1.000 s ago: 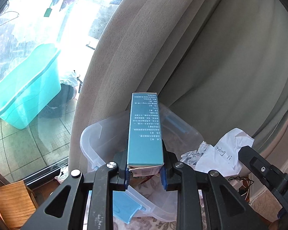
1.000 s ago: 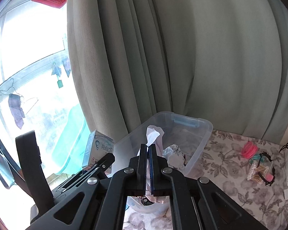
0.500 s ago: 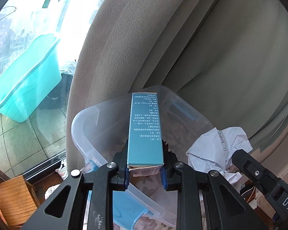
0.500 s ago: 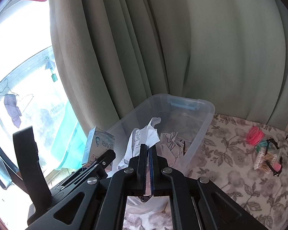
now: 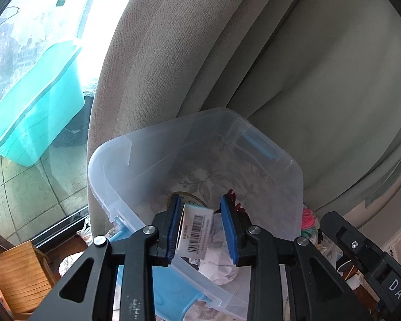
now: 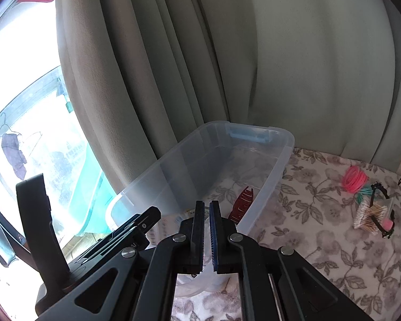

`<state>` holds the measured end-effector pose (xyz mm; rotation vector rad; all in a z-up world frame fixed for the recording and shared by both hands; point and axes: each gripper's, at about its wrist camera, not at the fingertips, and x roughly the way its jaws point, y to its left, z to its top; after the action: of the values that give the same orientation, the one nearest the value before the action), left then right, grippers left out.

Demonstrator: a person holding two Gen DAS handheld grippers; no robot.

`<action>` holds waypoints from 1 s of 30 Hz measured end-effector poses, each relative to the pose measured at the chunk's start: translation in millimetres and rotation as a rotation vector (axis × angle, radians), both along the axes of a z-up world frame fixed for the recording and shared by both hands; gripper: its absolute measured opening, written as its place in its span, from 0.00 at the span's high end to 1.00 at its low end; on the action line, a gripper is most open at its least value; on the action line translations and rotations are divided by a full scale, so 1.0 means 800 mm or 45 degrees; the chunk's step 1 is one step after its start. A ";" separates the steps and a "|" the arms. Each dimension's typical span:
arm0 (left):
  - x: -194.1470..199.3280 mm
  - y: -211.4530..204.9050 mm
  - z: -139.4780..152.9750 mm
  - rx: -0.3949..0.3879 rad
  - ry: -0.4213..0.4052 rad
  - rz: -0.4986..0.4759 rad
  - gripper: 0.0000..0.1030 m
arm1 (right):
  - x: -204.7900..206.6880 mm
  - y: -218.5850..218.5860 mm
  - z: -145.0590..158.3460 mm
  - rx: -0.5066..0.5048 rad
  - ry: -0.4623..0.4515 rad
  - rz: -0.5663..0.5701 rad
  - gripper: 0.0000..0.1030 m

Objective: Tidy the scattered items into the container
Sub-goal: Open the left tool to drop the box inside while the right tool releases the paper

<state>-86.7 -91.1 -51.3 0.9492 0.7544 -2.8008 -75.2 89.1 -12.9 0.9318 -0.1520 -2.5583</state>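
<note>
The clear plastic container (image 5: 173,133) lies below my left gripper (image 5: 201,228), which is open. Between its blue pads, down in the bin, sits the teal box (image 5: 196,231), barcode end up and free of both pads. Crumpled white paper (image 5: 216,264) lies beside the box in the bin, near a dark red comb (image 5: 231,196). My right gripper (image 6: 206,236) hovers at the near end of the container (image 6: 254,131), its jaws a narrow gap apart with nothing between them. The paper (image 6: 197,283) shows beneath it, the comb (image 6: 242,200) ahead of it.
On the floral tablecloth (image 6: 320,240) to the right lie pink hair bands (image 6: 354,179) and a pack of cotton swabs (image 6: 371,214). A grey curtain (image 6: 280,53) hangs right behind the bin. A blue lid (image 5: 173,294) sits under its near corner. Beyond the table's left edge are a window and a wooden stool (image 5: 16,275).
My left gripper tipped down over the bin and opened, and the teal box dropped in. The right gripper let go of the crumpled paper, which now lies in the bin.
</note>
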 end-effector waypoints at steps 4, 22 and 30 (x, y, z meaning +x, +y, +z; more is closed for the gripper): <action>-0.001 0.003 -0.002 -0.009 -0.004 -0.003 0.65 | 0.000 -0.016 0.009 -0.002 -0.002 -0.052 0.94; 0.005 0.019 0.008 -0.042 -0.007 -0.003 0.61 | 0.015 -0.025 0.020 -0.009 0.004 -0.050 0.94; 0.020 0.043 0.031 -0.101 0.048 -0.054 0.58 | 0.043 0.000 0.042 -0.039 0.052 -0.077 0.94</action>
<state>-70.7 -56.4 -26.3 0.9123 0.6297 -2.8694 -40.8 88.7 20.9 0.8753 -0.2102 -2.6211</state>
